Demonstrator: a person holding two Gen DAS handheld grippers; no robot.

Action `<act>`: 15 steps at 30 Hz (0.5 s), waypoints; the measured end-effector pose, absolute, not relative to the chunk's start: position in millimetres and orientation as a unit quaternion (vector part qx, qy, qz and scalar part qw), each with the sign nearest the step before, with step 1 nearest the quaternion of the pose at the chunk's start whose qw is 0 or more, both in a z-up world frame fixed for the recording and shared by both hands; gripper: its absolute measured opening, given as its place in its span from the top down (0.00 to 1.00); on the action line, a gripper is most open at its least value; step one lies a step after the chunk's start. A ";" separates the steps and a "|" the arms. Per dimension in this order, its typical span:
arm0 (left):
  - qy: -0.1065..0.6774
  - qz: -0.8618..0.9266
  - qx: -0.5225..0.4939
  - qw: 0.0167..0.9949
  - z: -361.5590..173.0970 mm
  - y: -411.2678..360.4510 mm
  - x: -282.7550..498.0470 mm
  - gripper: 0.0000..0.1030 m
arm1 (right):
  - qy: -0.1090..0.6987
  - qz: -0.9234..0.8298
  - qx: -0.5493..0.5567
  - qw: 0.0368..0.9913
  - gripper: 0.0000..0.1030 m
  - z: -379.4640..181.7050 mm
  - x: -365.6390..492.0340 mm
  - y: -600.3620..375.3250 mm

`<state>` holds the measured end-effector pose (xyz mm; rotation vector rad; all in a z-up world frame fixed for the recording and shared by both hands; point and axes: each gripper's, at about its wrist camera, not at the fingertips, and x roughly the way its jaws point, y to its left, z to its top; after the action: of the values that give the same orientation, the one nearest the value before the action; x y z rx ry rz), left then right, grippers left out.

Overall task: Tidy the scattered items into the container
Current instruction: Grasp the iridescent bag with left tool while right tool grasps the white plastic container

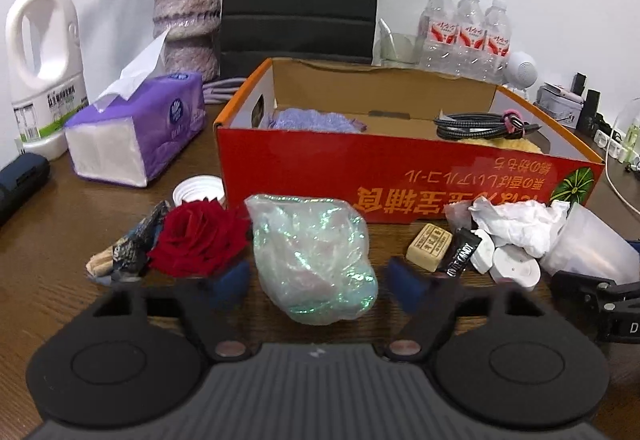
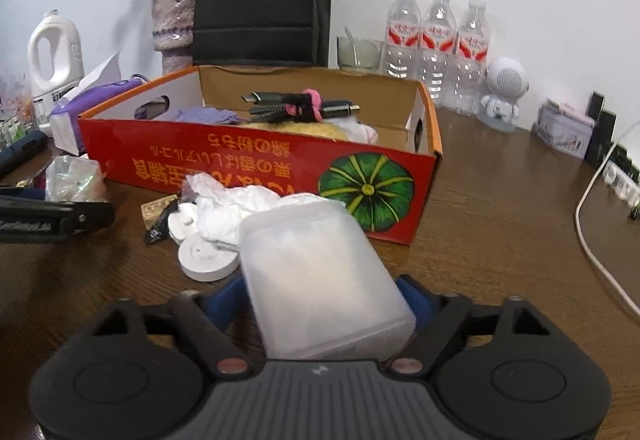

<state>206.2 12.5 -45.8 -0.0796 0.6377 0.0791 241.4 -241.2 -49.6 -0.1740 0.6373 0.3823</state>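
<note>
The left gripper [image 1: 318,282] points down at a slant over the wooden table [image 1: 56,280], its jaws part-way apart with the iridescent plastic bag [image 1: 316,256] between them; a gap shows at each blue finger, so the pads do not press it. Just to its left lies the red rose [image 1: 200,240], to its right the candy pieces [image 1: 430,246]. The right gripper [image 2: 322,298] slants down likewise, jaws set around the frosted plastic box [image 2: 320,272] (whether the pads truly press it I cannot tell). Ahead of both stands the red cardboard box [image 2: 256,159], its near wall just beyond the clutter. Bare table lies open to the right gripper's right, as far as a white cable [image 2: 592,240].
</note>
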 end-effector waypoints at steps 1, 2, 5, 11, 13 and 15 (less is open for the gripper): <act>0.312 0.038 -0.042 0.948 -45.7 13.6 205.7 0.47 | 0.308 0.187 -0.090 0.928 0.23 -49.4 240.2 -239.7; 0.309 0.037 -0.044 0.949 -45.2 14.3 204.5 0.50 | 0.306 0.188 -0.095 0.929 0.23 -49.1 239.0 -238.6; 0.288 0.033 -0.045 0.956 -42.0 14.0 197.5 0.56 | 0.299 0.189 -0.103 0.930 0.31 -48.2 233.6 -235.7; 0.277 0.016 -0.043 0.960 -39.0 9.7 184.0 0.57 | 0.297 0.205 -0.064 0.930 0.38 -45.4 217.2 -243.1; 0.275 0.013 -0.044 0.960 -38.5 8.9 177.6 0.56 | 0.286 0.206 -0.055 0.934 0.38 -43.2 208.5 -246.5; 0.275 0.009 -0.045 0.960 -38.1 8.3 171.0 0.56 | 0.279 0.206 -0.046 0.937 0.38 -42.0 199.8 -249.5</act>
<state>171.0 8.3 -38.1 -0.0903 0.5574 0.0178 199.8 -249.5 -42.0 -0.0943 0.5704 0.4213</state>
